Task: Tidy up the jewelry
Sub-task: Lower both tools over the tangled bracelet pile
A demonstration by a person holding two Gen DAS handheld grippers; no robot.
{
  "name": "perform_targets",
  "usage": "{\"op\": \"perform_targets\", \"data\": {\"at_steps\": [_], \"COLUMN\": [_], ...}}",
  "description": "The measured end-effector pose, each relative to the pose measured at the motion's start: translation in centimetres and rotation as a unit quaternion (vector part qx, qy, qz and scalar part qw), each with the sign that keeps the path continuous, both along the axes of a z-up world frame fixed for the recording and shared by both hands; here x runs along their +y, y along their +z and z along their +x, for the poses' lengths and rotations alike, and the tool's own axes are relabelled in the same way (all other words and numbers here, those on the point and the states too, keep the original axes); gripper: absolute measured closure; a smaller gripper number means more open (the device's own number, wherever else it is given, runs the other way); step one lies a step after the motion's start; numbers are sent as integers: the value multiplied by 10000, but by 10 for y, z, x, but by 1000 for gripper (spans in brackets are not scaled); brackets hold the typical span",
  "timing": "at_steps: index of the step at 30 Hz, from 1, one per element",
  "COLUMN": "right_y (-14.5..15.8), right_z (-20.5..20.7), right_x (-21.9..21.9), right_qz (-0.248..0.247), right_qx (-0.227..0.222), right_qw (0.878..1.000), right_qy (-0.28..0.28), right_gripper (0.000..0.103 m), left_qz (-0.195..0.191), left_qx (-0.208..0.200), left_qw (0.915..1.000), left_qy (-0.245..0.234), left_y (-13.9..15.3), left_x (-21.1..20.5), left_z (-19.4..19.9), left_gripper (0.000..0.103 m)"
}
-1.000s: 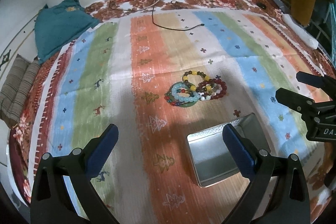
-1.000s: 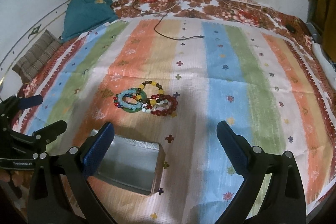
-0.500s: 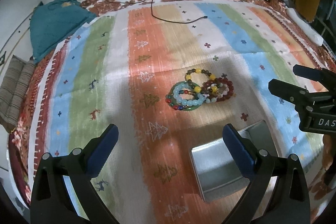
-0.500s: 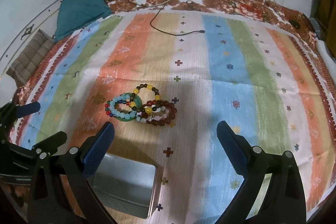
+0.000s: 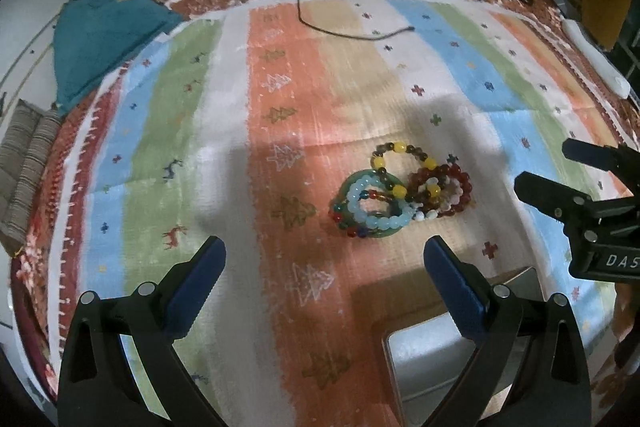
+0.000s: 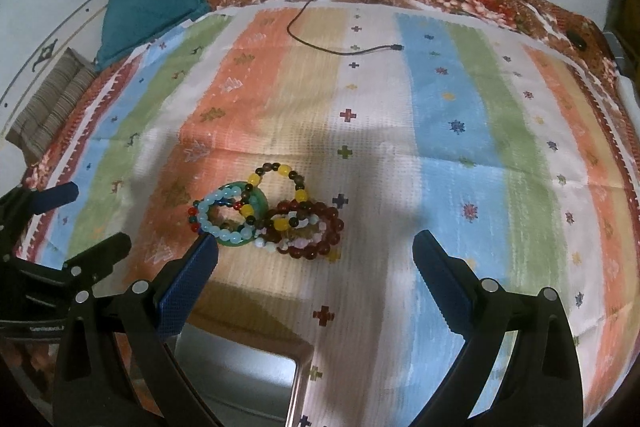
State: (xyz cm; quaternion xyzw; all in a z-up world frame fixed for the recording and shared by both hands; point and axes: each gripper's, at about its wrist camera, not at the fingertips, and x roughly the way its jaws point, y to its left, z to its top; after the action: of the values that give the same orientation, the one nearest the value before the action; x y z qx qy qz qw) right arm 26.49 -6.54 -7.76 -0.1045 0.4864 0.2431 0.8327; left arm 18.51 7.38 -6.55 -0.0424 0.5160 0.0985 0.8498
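Looking along your left gripper (image 5: 324,277), you see both fingers spread wide, gripping nothing. Beyond them, the bracelets (image 5: 400,193) lie heaped together on the striped blanket (image 5: 280,107), while the metal tin (image 5: 432,359) sits bare just nearby.

From your right gripper (image 6: 316,269), equally wide and unladen, the bracelets (image 6: 272,213) sit just ahead and the tin (image 6: 240,379) below. Sorting has apparently not begun.
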Motion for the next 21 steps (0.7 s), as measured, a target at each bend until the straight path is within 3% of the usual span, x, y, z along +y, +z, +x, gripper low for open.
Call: {"op": "perform_targets", "data": {"at_steps": [8, 10, 17, 21], "right_y": [-20, -22, -35, -41], "right_z": [21, 24, 30, 36], "right_x": [6, 11, 25, 31], "right_qz": [-131, -141, -375, -518], "right_qx": [226, 293, 323, 327], "right_qw": [9996, 9995, 9987, 9981], "right_qy": [-48, 32, 115, 89], "right_gripper": [4, 4, 4, 4], "left_qz": [103, 94, 114, 17], "left_qx": [216, 267, 439, 414], "left_qw": [9996, 9994, 9987, 9991], "left_qy": [-162, -219, -221, -116], "left_y": [-16, -18, -30, -33], "left_x": [-1, -2, 3, 9], "left_z": [18, 21, 30, 37], "left_gripper": [7, 14, 15, 21]}}
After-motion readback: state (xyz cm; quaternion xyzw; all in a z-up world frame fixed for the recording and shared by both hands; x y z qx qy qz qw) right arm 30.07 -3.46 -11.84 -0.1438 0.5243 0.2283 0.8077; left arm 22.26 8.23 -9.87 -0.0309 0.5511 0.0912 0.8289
